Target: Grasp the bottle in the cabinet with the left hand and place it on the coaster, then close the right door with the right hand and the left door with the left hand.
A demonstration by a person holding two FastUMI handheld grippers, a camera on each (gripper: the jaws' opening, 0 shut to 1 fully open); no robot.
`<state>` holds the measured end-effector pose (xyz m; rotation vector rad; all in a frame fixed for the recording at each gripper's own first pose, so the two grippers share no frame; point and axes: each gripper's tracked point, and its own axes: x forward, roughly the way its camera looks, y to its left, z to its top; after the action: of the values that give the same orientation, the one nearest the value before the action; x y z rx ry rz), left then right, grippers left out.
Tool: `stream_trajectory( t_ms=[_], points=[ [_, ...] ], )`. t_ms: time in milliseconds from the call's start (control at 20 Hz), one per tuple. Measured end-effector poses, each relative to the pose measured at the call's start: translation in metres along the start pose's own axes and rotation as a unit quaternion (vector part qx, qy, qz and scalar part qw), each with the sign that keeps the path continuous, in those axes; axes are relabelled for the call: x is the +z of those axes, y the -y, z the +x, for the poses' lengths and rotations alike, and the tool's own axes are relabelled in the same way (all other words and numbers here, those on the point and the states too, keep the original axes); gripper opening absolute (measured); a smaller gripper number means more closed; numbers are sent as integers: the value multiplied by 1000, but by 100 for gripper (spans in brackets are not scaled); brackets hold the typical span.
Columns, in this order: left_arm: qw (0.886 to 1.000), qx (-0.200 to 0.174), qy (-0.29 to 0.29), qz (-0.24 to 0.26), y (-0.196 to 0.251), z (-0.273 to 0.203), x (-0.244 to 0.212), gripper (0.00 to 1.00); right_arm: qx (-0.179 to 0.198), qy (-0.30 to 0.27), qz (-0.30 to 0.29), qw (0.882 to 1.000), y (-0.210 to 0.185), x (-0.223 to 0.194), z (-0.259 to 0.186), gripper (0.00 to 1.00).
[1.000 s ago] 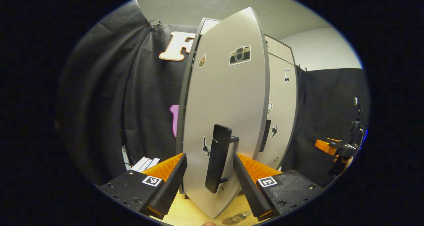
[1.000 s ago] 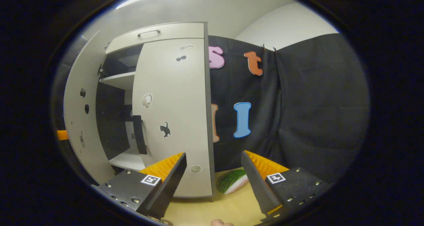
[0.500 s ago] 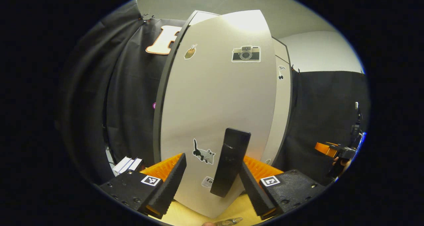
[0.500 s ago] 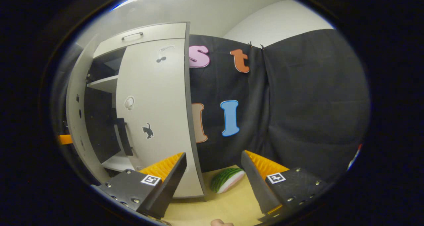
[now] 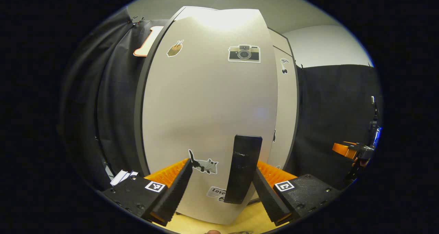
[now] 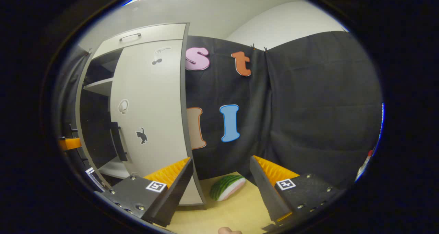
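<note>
Left door nearly shut, left gripper spread around its handle; right gripper idle and open.

Left gripper view: left gripper [image 5: 221, 189] spread wide, fingers either side of the black bar handle [image 5: 244, 169] of the left door [image 5: 209, 114]; right-hand finger sits just beside the handle, contact cannot be told; nothing clamped. Handle's long axis runs upright, top end tilted slightly right. Door stands upright, broad face to the camera, stickers on it; right door [image 5: 286, 107] edge-on just behind, at its right. Right gripper view: right gripper [image 6: 221, 186] wide apart, holding nothing, above the wooden tabletop [image 6: 233, 210]. Right door [image 6: 151, 114] closed flat on the cabinet front; left door [image 6: 80, 124] ajar, dark gap and a shelf [image 6: 97, 86] visible between. Watermelon slice [image 6: 227, 187] lies on the table by the cabinet's right side.
</note>
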<state>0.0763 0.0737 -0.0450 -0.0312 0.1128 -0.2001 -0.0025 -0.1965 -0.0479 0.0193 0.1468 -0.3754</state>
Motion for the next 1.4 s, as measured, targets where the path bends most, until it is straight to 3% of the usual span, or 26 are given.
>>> stream_trajectory(
  t_ms=[450,1100,1400],
  points=[
    [1000,-6,2,-23,9,41,-2,100,-27,-7,7,1000,31,-7,5,100],
    [999,38,7,5,6,63,-3,100,-34,-16,14,999,47,-17,16,100],
    [999,35,10,10,4,74,-3,100,-46,-12,12,999,59,-14,16,100]
  ],
)
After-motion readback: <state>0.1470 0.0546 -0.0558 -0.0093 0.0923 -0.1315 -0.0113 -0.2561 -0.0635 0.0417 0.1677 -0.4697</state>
